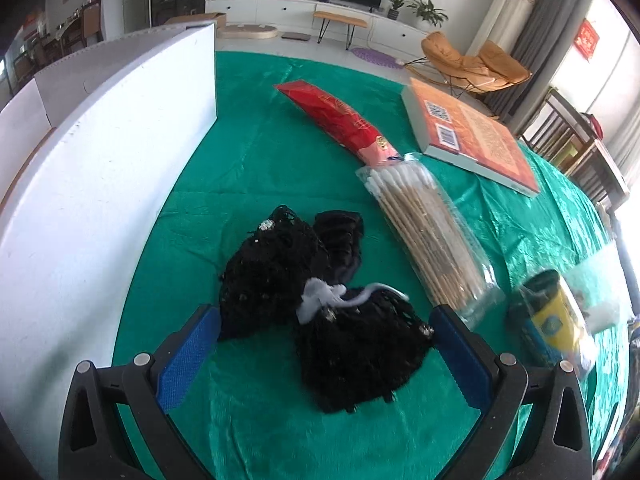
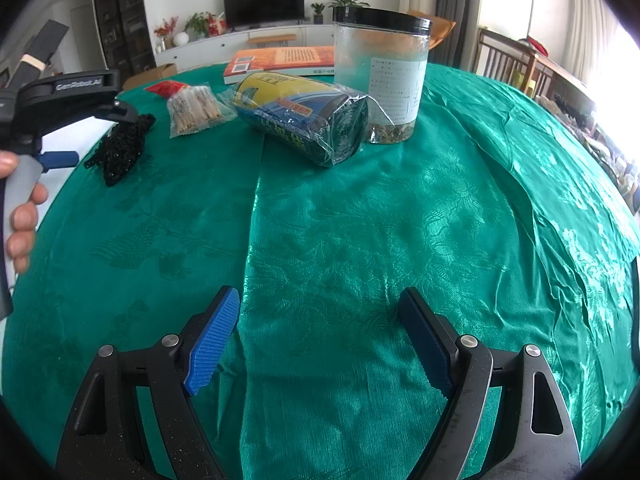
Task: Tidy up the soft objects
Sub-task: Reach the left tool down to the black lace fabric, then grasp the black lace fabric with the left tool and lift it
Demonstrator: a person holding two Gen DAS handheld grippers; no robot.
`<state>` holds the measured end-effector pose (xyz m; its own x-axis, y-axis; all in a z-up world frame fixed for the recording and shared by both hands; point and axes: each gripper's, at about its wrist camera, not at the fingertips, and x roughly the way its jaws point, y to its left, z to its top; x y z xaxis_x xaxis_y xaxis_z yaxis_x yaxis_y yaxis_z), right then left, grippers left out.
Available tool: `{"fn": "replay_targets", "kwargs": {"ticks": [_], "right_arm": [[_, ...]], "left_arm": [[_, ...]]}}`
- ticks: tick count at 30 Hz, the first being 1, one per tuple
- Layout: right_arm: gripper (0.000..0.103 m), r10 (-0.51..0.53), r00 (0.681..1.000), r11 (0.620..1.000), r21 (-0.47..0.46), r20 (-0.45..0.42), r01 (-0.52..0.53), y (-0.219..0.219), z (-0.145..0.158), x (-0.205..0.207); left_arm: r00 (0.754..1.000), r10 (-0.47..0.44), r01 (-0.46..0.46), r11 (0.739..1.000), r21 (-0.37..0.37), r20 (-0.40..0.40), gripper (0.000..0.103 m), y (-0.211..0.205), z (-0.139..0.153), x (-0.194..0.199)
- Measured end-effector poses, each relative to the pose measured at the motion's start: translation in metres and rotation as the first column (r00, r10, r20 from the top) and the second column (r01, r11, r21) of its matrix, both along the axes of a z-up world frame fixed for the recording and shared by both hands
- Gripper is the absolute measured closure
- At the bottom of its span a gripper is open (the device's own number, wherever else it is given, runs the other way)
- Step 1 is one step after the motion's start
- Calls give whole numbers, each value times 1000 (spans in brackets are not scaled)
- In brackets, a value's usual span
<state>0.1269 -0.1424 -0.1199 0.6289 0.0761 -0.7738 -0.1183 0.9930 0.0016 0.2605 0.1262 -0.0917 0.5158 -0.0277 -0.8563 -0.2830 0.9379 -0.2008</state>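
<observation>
Black mesh bundle (image 1: pixel 320 304): light, limp, snag-prone; pinch the bunched middle near its white cord (image 1: pixel 336 296). Left gripper (image 1: pixel 324 344) and right gripper (image 2: pixel 320 340) stand apart, holding nothing.

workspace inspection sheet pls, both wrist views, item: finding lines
surface: green tablecloth, wrinkled, covers the table
job's things: black mesh fabric bundle with a white drawstring, lying loose
clutter: bag of cotton swabs, red packet, orange book, wrapped roll of bags on its side, upright black-lidded clear jar, white box
grippers: left gripper open over the bundle, not pressing it; right gripper open above bare cloth
cables: nothing seen
surroundings: living room, TV, tan chair
</observation>
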Motion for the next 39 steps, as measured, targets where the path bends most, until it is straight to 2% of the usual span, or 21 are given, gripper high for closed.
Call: {"fn": "replay_targets", "kwargs": {"ticks": [2,3,5,6,9,10,11,12,18,21,22,23,25,27,29,32,39], "right_arm": [[19,0,1000,1000,0,0,0,0,0,0],[19,0,1000,1000,1,1,0,0,-1,-2],[19,0,1000,1000,1,1,0,0,-1,-1],[19,0,1000,1000,2,1,0,0,-1,-1],[19,0,1000,1000,1,1,0,0,-1,-1],[19,0,1000,1000,2,0,0,0,-1,-1],[19,0,1000,1000,2,1,0,0,-1,-1],[19,0,1000,1000,2,1,0,0,-1,-1],[19,0,1000,1000,2,1,0,0,-1,-1],[19,0,1000,1000,2,1,0,0,-1,-1],[19,-1,1000,1000,2,1,1,0,-1,-1],[19,-1,1000,1000,2,1,1,0,-1,-1],[19,-1,1000,1000,2,1,1,0,-1,-1],[19,0,1000,1000,2,1,0,0,-1,-1],[19,-1,1000,1000,1,1,1,0,-1,-1],[19,-1,1000,1000,1,1,1,0,-1,-1],[19,-1,1000,1000,2,1,1,0,-1,-1]], "left_arm": [[1000,29,-29,1000,-11,4,2,8,-4,5],[999,32,-32,999,-13,15,6,10,-5,4],[999,17,-18,1000,9,41,41,11,-1,-1],[998,-4,3,1000,13,56,49,9,2,-6],[997,-47,42,996,74,65,65,-2,17,-27],[996,-66,61,996,72,66,69,-5,22,-37],[994,-87,83,995,61,66,86,-9,27,-49],[991,-114,111,993,46,65,89,-13,32,-61],[965,-258,255,966,48,56,89,-36,47,-125],[949,-309,304,949,85,57,85,-41,48,-148],[945,-322,316,944,100,55,72,-42,47,-154],[942,-330,322,939,118,57,41,-42,46,-159],[940,-329,313,936,161,86,5,-41,47,-167],[945,-305,281,942,185,119,4,-37,51,-167],[948,-281,258,953,158,149,4,-32,56,-159],[955,-239,209,962,176,174,4,-30,60,-133],[978,-201,191,971,143,53,4,-42,15,-49]]}}
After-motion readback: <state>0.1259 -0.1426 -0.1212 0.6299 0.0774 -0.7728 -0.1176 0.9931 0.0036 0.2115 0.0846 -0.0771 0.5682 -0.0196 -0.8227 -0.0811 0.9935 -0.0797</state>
